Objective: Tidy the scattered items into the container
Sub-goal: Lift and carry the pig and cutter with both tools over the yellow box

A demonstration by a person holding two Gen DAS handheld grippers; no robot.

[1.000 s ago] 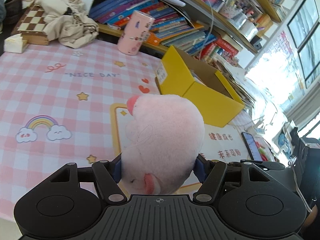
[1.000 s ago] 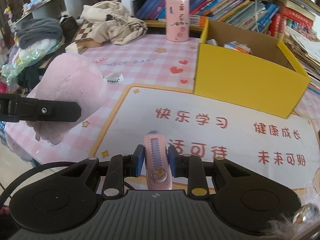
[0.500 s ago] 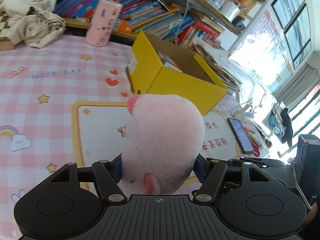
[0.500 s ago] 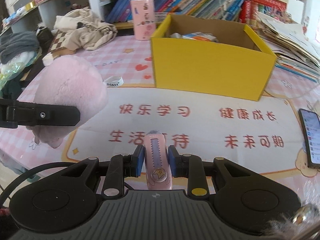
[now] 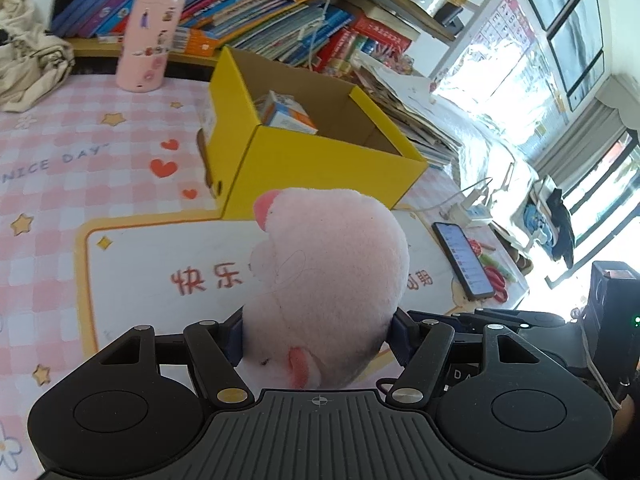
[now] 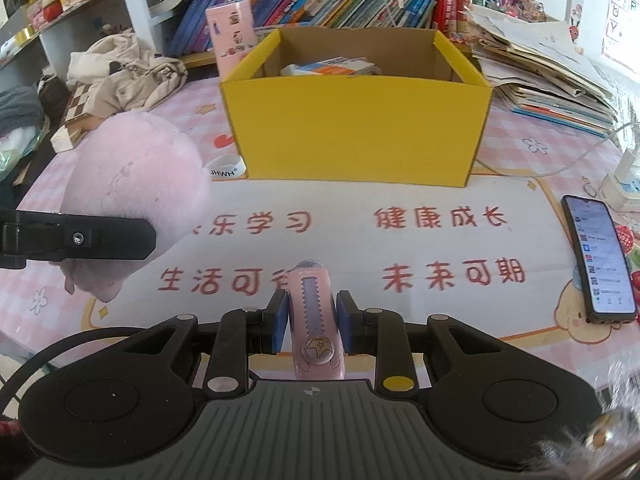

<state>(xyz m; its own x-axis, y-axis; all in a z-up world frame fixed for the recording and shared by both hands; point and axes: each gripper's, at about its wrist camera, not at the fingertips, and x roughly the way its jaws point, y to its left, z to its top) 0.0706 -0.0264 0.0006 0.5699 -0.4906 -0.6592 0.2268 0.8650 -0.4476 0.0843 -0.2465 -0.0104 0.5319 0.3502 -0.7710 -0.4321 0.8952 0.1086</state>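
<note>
While both hands carried their loads above the pink checked table (image 6: 532,148), the step in hand looked like the carry toward the yellow box (image 6: 356,128), which stood open in the upper middle of the right wrist view with a few small cartons (image 5: 286,114) already lying inside. The left gripper (image 5: 318,330) was clamped on a pink plush toy (image 5: 332,280), its pads pressed into the soft sides at the lower centre of the left wrist view. The right gripper (image 6: 311,322) was closed tight on a slim pink utility knife (image 6: 314,316), held lengthwise at the lower centre of its own frame. Neither load was over the box yet. Next, I judged, each hand needed to come above the rim before letting go. A white wristband (image 6: 225,169) lay beside the box's lower left corner, and a phone (image 6: 598,256) at the right edge.
</note>
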